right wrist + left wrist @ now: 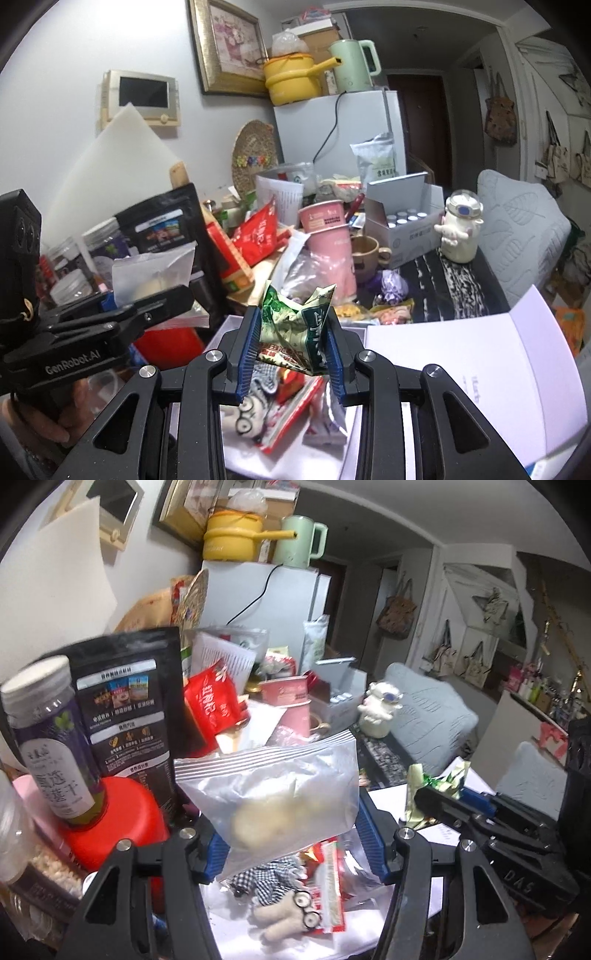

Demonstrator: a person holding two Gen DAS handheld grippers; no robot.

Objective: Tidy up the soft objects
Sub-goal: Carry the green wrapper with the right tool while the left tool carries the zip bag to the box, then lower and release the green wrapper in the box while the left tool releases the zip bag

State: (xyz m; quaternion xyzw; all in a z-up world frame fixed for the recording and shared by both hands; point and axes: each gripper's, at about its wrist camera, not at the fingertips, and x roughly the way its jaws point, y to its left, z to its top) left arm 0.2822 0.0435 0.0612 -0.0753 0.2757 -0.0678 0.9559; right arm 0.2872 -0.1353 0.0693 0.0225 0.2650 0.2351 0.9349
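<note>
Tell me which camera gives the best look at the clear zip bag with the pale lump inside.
The left wrist view. There the clear zip bag fills the centre, held between the left gripper pads, zip strip and pale contents visible. The right wrist view shows only part of it at the left, side-on and half hidden behind that gripper's fingers.

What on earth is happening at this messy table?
A person is sorting soft packets with two hand-held grippers. The left gripper holds a clear zip bag with a pale lump inside. The right gripper pinches a crumpled green-and-white snack packet. Both hang above an open white box holding a small plush toy with glasses.
</note>
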